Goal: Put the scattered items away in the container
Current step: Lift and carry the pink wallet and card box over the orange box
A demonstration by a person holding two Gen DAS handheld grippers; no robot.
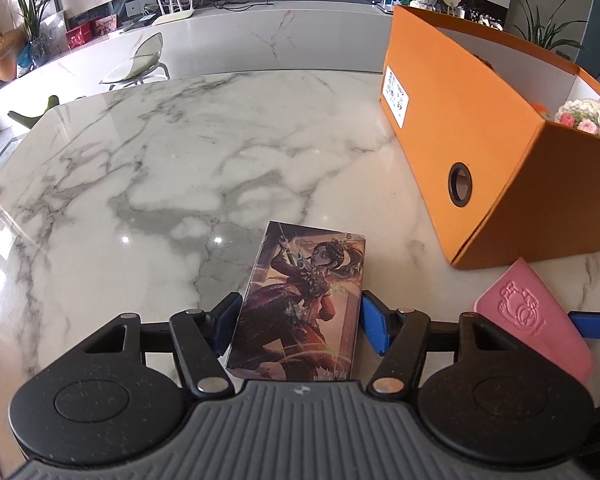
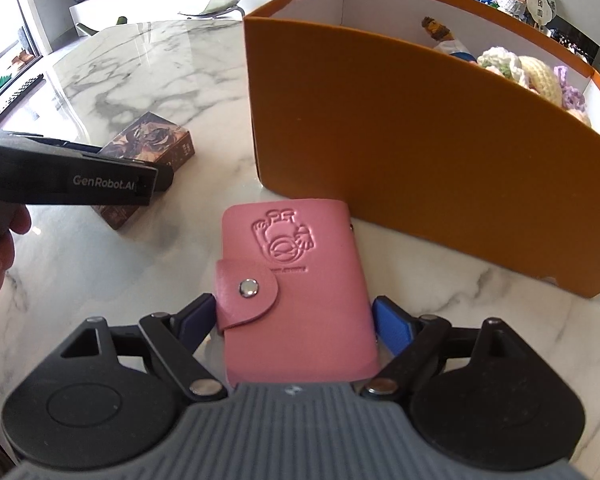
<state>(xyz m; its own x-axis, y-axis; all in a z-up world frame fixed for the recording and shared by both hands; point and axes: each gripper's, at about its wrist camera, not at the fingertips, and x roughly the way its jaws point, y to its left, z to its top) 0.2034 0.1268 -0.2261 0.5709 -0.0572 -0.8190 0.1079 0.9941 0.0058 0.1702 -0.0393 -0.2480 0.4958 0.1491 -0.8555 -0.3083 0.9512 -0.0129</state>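
Card box (image 1: 300,304) lies on the marble surface (image 1: 140,184) at lower centre, my left tongs (image 1: 300,326) spread wide around it, pads apart from its sides. My right tongs (image 2: 294,320) straddle the pink wallet (image 2: 296,292), also wide, just below the orange container (image 2: 400,152) at upper right.

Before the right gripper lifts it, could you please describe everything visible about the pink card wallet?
The pink card wallet looks like embossed leather, with a stamped emblem on its cover and a strap snapped shut by a metal stud. It lies flat on the marble table, just before the orange box. The right gripper straddles it, pads at both edges.
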